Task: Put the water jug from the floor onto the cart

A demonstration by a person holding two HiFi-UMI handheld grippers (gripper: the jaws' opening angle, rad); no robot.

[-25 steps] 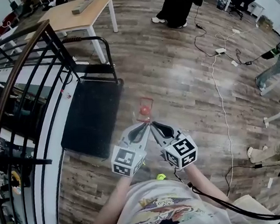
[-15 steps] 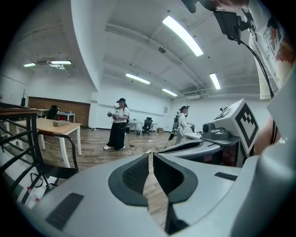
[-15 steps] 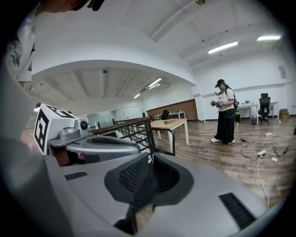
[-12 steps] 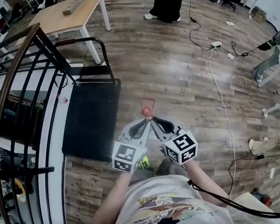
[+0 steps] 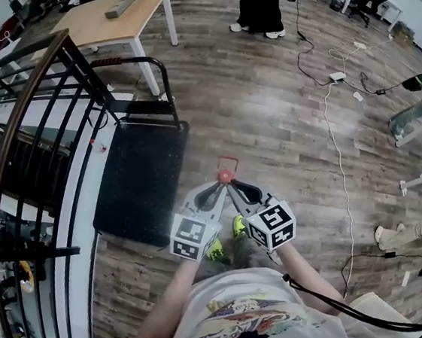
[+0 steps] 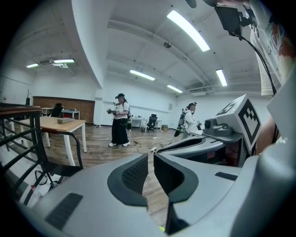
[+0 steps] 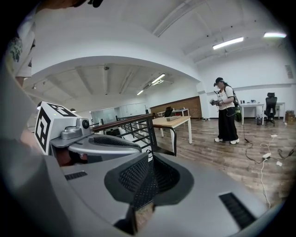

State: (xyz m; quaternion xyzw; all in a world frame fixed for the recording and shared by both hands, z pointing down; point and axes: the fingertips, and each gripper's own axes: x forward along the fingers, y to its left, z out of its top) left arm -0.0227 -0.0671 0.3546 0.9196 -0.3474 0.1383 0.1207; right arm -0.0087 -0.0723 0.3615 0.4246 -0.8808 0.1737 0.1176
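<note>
Just past left gripper [image 5: 215,193] and right gripper [image 5: 235,190], red-capped water jug [image 5: 225,175]

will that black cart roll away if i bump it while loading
Probably a little: the cart stands on smooth wood floor, though no wheels show. Its flat deck looks stiff and matte, so a load should not slide. The railing beside it may stop it on that side.

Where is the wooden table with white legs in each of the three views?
Head view: the table is at the top left.
Left gripper view: the table is at the left, at mid-height.
Right gripper view: the table is near the middle.
Shared landmark: the standing person in black, right of the table in every view.
</note>
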